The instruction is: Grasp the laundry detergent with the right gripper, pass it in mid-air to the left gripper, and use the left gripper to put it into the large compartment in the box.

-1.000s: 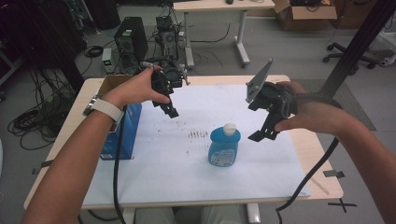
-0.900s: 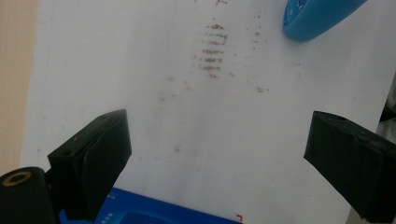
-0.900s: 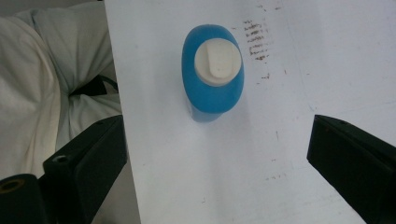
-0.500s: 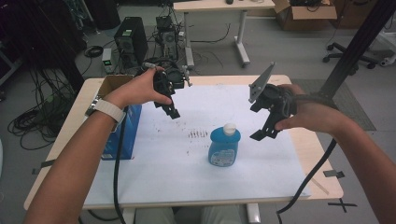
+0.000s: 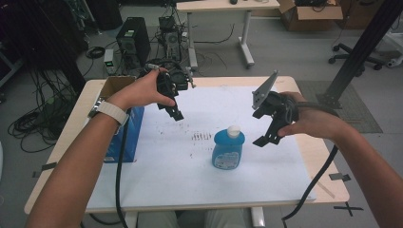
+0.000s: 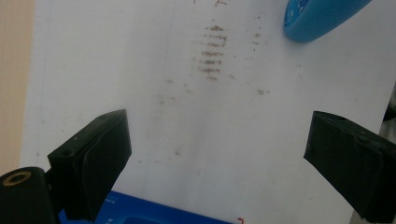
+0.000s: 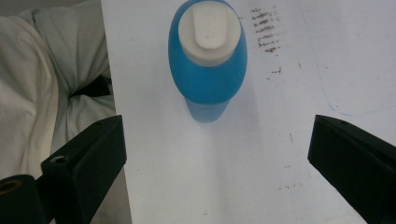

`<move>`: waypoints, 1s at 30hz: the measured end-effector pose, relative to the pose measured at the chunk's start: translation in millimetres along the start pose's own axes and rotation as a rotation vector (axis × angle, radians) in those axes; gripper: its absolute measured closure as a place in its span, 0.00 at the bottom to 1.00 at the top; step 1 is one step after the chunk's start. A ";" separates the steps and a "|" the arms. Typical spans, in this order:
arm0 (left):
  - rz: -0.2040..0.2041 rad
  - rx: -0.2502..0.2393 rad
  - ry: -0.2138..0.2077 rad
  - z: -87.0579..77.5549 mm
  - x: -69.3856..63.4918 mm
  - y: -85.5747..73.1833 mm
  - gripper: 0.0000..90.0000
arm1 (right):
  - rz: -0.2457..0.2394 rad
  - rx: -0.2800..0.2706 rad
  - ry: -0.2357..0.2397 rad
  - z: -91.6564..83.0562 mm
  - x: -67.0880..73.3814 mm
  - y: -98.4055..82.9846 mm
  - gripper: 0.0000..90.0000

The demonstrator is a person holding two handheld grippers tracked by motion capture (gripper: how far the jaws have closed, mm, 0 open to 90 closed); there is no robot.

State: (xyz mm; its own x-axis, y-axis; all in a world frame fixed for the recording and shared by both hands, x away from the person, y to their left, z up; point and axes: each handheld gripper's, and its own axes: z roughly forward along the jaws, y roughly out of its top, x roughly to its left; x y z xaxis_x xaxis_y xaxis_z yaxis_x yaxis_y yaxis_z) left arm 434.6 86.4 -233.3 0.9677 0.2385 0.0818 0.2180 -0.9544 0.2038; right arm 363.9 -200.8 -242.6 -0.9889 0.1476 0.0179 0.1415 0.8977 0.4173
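**Right gripper view: blue bottle between wide-set jaws**

Right gripper held above the desk, its two black jaws spread far apart at the lower corners, nothing between them. Blue bottle stands upright on the white sheet, seen from above; white flip cap on top. Bottle sits near the sheet's left edge. Brown smudge marks just right of the bottle. Pale fabric lies beyond the sheet's left edge.

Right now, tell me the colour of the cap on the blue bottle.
White: the cap tops the blue bottle, shown best in the right gripper view.
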 end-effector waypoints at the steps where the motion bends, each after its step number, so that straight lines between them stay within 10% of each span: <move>1: 0.000 0.001 0.000 0.2 0.1 0.1 0.08 | 0.000 0.005 0.000 1.3 0.0 -0.4 0.05; 30: 0.001 0.005 0.005 2.8 -0.9 2.4 0.08 | -0.003 -0.033 0.039 38.8 -3.1 -13.4 0.04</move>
State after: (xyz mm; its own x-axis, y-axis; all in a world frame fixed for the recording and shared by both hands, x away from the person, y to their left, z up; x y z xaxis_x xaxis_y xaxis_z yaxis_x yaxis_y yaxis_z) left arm 434.7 83.3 -235.7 0.9673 0.2382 0.0874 0.2173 -0.9556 0.1991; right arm 366.8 -197.2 -283.5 -0.9904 0.1284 0.0518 0.1379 0.8836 0.4475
